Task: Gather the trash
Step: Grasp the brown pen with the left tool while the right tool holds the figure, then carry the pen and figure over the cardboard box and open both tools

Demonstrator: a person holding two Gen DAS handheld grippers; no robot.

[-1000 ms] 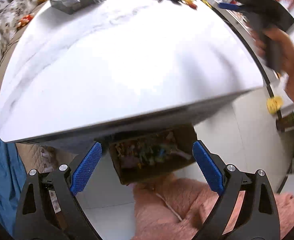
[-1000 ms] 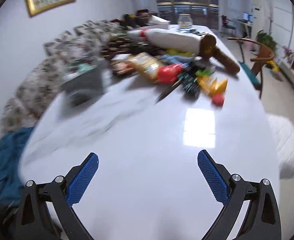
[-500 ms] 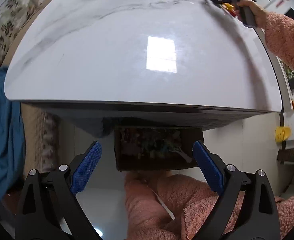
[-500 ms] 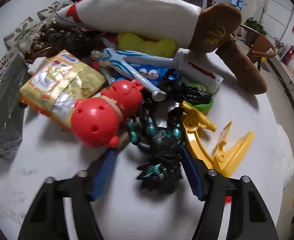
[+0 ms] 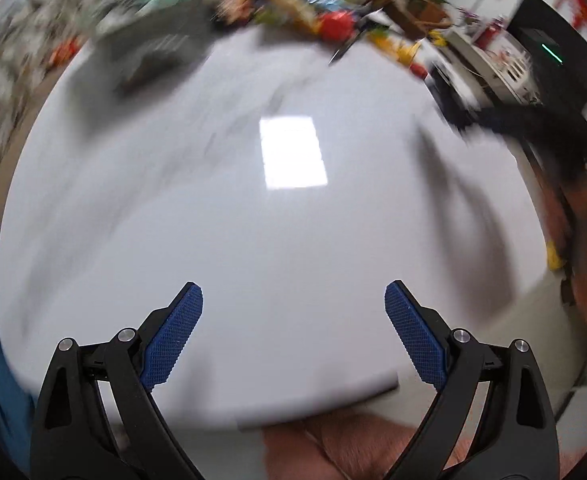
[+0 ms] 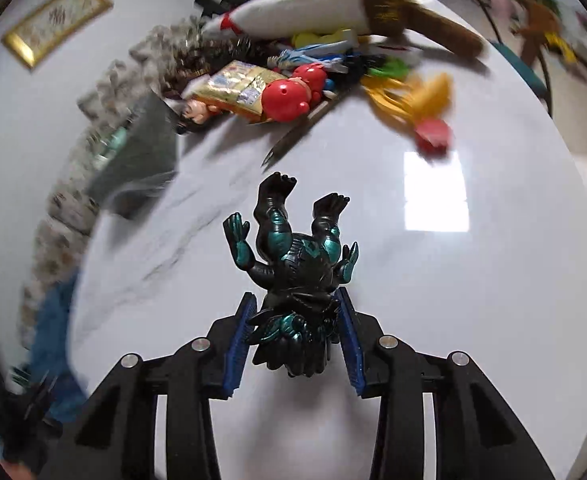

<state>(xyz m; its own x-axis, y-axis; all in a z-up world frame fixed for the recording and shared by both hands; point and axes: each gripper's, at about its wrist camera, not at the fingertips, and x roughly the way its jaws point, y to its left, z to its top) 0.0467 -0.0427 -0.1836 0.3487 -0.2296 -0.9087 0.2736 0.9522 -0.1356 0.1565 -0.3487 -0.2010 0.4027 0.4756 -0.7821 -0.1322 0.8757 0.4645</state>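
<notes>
Monster figure [image 6: 299, 280] in closing right claw [image 6: 295, 338]; bare tabletop [image 6: 473, 300] around.

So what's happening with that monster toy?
A person is clearing stuff off a white table with a grabber in each hand. The right gripper has the black and teal monster figure between its closing jaws, feet pointing away, apart from the toy pile at the far end. The left gripper is open with nothing in it.

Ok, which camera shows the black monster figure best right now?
The right wrist view: the monster figure fills the centre, sharp, between the closing right gripper pads. The left wrist view shows only a blurred dark shape at right; the figure can't be made out.
</notes>
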